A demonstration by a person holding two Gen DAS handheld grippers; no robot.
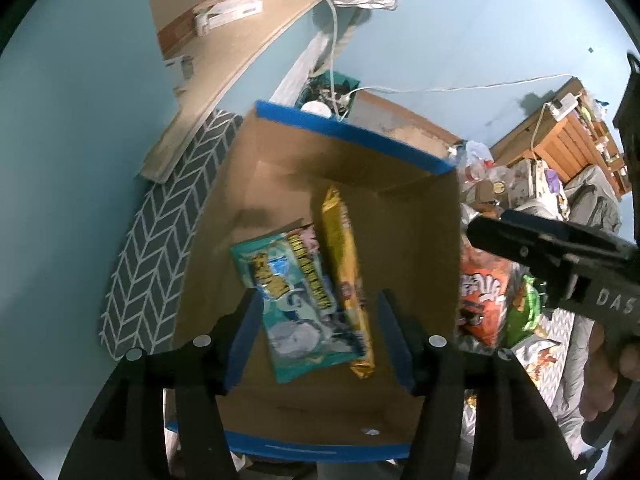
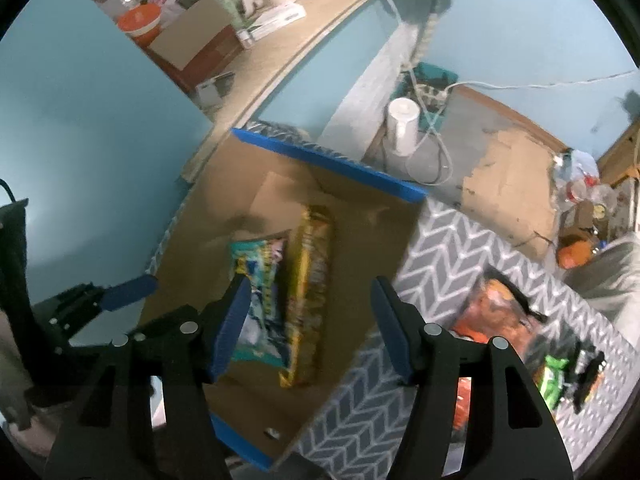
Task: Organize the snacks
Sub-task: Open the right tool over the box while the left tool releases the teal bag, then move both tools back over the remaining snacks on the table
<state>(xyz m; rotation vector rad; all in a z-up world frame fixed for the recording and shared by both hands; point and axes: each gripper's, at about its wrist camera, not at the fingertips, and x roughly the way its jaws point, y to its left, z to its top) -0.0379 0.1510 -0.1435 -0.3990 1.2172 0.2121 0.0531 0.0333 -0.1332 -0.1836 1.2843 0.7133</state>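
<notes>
Here, 2 snack packets are lying flat on the floor of an open cardboard box with blue-edged walls: a teal packet and a long gold packet, side by side and touching along their long edges, the gold one overlapping the teal one slightly. Both are being seen near the middle of the box floor, the gold packet reaching toward the far wall.

The left gripper is being held above the box, pointed steeply down, its blue-padded jaws standing apart with nothing pressed between them; the 2 packets are showing in the gap below. The right gripper is likewise being held over the box with its jaws spread and nothing clamped, the gold packet and teal packet appearing beneath it. The box is being carried by a grey herringbone-patterned mat.

Outside the box, on the mat by its right-hand wall, more snacks are waiting: an orange bag and a green bag just beside it. In the right wrist view the left gripper's blue fingertip is being shown at the box's left edge.

Farther off, a wooden shelf bearing white cups and boxes is being seen against a blue wall, and a white cylindrical appliance with cables is standing beyond the box's far corner.
</notes>
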